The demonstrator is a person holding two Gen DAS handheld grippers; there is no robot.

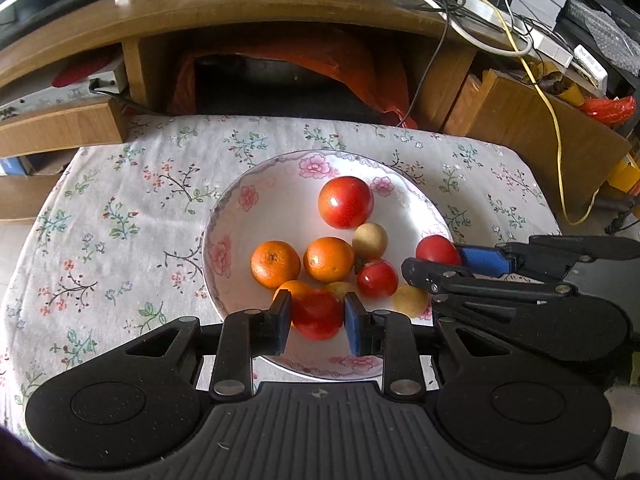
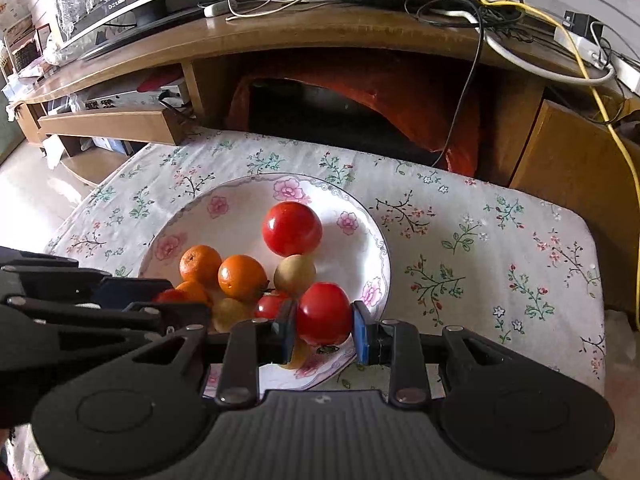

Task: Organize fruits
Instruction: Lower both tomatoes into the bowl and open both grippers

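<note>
Nearest the left wrist camera, the left gripper (image 1: pixel 317 320) is clenched on a red tomato (image 1: pixel 318 314) at about 6 o'clock of the flowered plate (image 1: pixel 236 208), just above the other fruit. I judge it is being set down or lifted out for sorting. In the middle of the plate lie two oranges (image 1: pixel 276 264), a big tomato (image 1: pixel 346 202) toward 12 o'clock and small yellowish fruits (image 1: pixel 370 240). At 4 o'clock the right gripper (image 2: pixel 324 326) grasps another tomato (image 2: pixel 323 314) over the rim. The two tools are close together, so they may bump. Cables (image 1: pixel 440 4) hang on the wooden shelf (image 1: pixel 248 4) behind.
</note>
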